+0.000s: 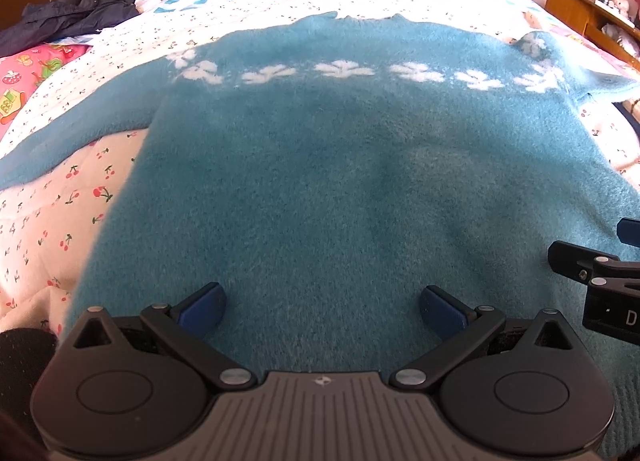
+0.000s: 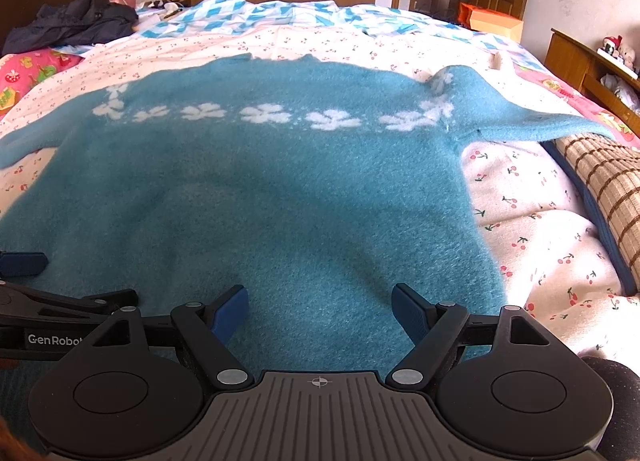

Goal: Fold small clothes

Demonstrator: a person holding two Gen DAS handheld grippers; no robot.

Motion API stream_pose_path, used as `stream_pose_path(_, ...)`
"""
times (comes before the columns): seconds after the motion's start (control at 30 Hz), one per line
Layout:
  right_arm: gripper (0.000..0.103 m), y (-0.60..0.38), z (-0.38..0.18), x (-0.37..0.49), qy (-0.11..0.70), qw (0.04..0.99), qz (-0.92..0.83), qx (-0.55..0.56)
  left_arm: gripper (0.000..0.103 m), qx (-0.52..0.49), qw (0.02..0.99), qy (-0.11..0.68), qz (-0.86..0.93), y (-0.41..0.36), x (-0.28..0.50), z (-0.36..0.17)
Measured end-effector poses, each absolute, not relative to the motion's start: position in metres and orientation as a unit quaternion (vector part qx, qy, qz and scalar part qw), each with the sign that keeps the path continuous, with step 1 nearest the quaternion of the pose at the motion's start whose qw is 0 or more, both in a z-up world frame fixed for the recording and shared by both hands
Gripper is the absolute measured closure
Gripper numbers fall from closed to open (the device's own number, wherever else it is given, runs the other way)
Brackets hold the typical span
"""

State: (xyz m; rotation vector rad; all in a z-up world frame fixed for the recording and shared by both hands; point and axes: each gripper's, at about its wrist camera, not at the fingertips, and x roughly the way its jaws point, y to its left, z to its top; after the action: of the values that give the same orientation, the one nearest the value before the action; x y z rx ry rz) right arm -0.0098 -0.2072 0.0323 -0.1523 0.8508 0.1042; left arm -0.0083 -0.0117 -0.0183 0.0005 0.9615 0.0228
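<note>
Both grippers are positioned over the near hem of the sweater (image 1: 320, 165), side by side. The left gripper (image 1: 322, 307) has its jaws spread wide with nothing between them. The right gripper (image 2: 320, 307) is likewise spread wide and empty. Neither blue fingertip pad (image 1: 202, 307) can be confirmed as touching the knit.

Probable faults from this position:
- Single-layer pickup. The fabric is thick and fuzzy; if the jaws close too shallow, they are likely to pinch only the top layer, and the front will separate from the back when lifted.
- Quilt capture. If the jaws close too deep, they may catch the cherry-print quilt (image 2: 532, 229) underneath and drag it with the hem.
- Uneven lift. The two grippers sit close together near the hem's centre; the outer hem corners may sag and produce a skewed fold.
- Gripper collision, given how near each tool stands to the other.

Condition of the garment: a teal, fluffy knitted sweater, lying flat and spread on the bed, hem towards the grippers and neckline at the far side. A row of white flower motifs (image 2: 266, 113) crosses the chest. The left sleeve (image 1: 72, 129) extends outward and lies flat. The right sleeve (image 2: 532, 117) extends outward, its end resting over a plaid cushion (image 2: 608, 181). No fold is yet made.
</note>
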Motion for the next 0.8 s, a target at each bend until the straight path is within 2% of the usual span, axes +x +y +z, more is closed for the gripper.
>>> stream_pose_path(0.3, 0.022, -0.209, 0.045, -0.014, 0.392, 0.916, 0.045, -0.074, 0.000, -0.015, 0.889, 0.457, 0.001, -0.006, -0.010, -0.010)
stream_pose_path(0.6, 0.022, -0.233, 0.065, 0.003, 0.374, 0.926, 0.045, -0.017, 0.000, 0.000, 0.924, 0.382, 0.004, -0.015, -0.015, 0.021)
stream_pose_path(0.8, 0.022, -0.246, 0.066, 0.015, 0.374, 0.926, 0.058, 0.002, 0.000, 0.009, 0.922, 0.386, -0.009, -0.027, -0.003, 0.027)
